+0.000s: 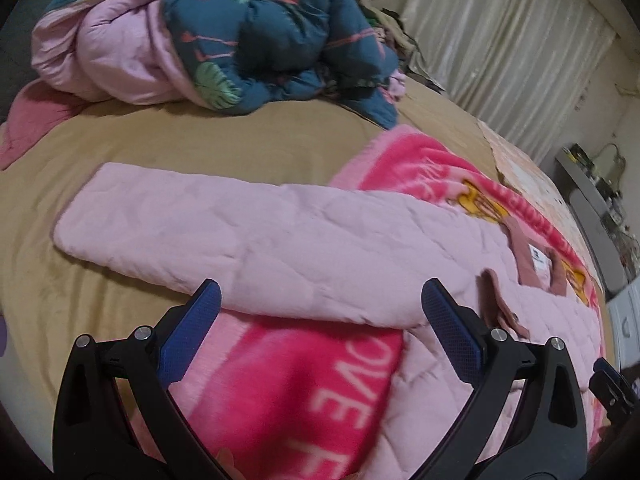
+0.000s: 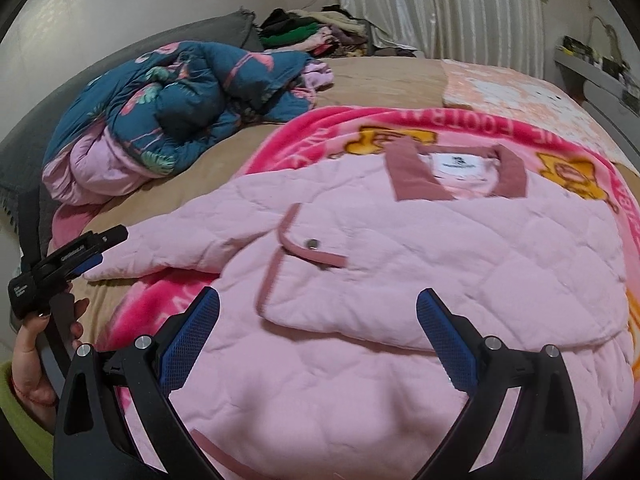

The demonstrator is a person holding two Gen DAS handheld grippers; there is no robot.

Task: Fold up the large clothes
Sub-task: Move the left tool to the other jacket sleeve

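Note:
A pale pink quilted jacket lies flat on a hot-pink blanket on the bed, its darker pink collar at the far end. One sleeve stretches out to the left across the tan sheet. My left gripper hovers open just above the sleeve's near edge, nothing between its blue pads. My right gripper is open over the jacket's body, near a flap pocket with a snap. The left gripper also shows at the left of the right wrist view, held by a hand.
A bundled teal floral and pink comforter sits at the far left of the bed. A tan sheet covers the mattress. A pile of clothes lies by the white curtains. A grey shelf stands on the right.

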